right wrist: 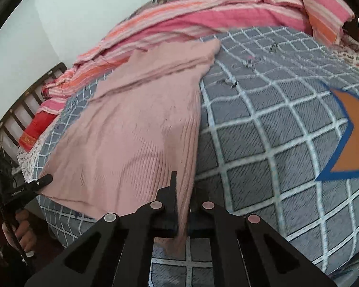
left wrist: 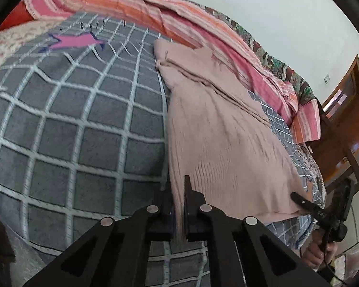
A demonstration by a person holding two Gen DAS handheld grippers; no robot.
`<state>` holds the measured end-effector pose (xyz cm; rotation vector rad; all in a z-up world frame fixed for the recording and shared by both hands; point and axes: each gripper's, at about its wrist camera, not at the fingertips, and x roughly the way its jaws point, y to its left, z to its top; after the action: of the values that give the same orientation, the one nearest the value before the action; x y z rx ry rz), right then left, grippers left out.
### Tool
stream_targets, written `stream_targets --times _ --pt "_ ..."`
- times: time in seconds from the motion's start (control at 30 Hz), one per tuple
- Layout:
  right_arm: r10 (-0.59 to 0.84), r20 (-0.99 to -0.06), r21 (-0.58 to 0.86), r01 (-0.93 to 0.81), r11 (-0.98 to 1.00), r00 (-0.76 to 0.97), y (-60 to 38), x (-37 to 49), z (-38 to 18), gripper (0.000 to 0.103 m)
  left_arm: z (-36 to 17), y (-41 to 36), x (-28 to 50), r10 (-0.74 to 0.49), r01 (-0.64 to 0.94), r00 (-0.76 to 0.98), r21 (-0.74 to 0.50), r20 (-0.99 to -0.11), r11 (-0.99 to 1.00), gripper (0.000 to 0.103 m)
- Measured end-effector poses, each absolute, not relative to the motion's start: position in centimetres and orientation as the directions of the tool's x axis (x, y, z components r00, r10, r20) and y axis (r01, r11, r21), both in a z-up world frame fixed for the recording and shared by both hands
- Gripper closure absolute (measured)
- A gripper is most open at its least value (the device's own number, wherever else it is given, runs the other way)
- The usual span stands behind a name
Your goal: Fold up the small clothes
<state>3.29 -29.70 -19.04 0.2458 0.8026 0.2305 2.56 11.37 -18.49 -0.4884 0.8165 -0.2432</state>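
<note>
A pale pink ribbed knit garment (left wrist: 217,129) lies stretched along a grey checked blanket (left wrist: 67,124) on a bed. My left gripper (left wrist: 178,191) is shut on the garment's near left corner, cloth pinched between its fingers. In the right wrist view the same garment (right wrist: 131,124) runs away from me, and my right gripper (right wrist: 183,191) is shut on its near right corner. Each gripper shows in the other's view: the right one (left wrist: 299,197) at the garment's right corner, the left one (right wrist: 42,181) at its left corner.
A pink and orange striped quilt (left wrist: 179,21) lies bunched along the far side by a pale wall. A wooden chair (left wrist: 344,129) stands at one end, a slatted headboard (right wrist: 28,95) at the other. Star patches (left wrist: 76,40) (right wrist: 354,141) mark the blanket.
</note>
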Motion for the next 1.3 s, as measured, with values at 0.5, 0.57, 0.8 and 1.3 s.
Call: stream_targets --times 0.5,0.57,0.8,1.3 --pt "0.207 -0.673 0.169 -0.125 0.978 0.710 -27.3 2.1 -19.6 0.087 -19.7 8.7 1.6 -0.395 0.068 0.629 -0.459 -0.669 0.886 0.086" --pt "0.208 -0.679 0.175 -0.120 0.977 0.704 -27.2 2.3 -19.6 0.086 -19.8 8.6 1.9 -0.402 0.062 0.625 -0.471 -0.669 0.880 0.086" --pt "0.306 -0.671 0.316 -0.112 0.942 0.675 -27.9 2.7 -20.2 0.078 -19.6 8.2 3.2 -0.398 0.037 0.629 -0.485 -0.668 0.874 0.088" --pt "0.287 -0.712 0.299 -0.093 0.950 0.641 -27.0 1.8 -20.5 0.078 -19.2 9.6 1.9 -0.372 -0.015 0.625 -0.488 -0.686 0.873 0.088"
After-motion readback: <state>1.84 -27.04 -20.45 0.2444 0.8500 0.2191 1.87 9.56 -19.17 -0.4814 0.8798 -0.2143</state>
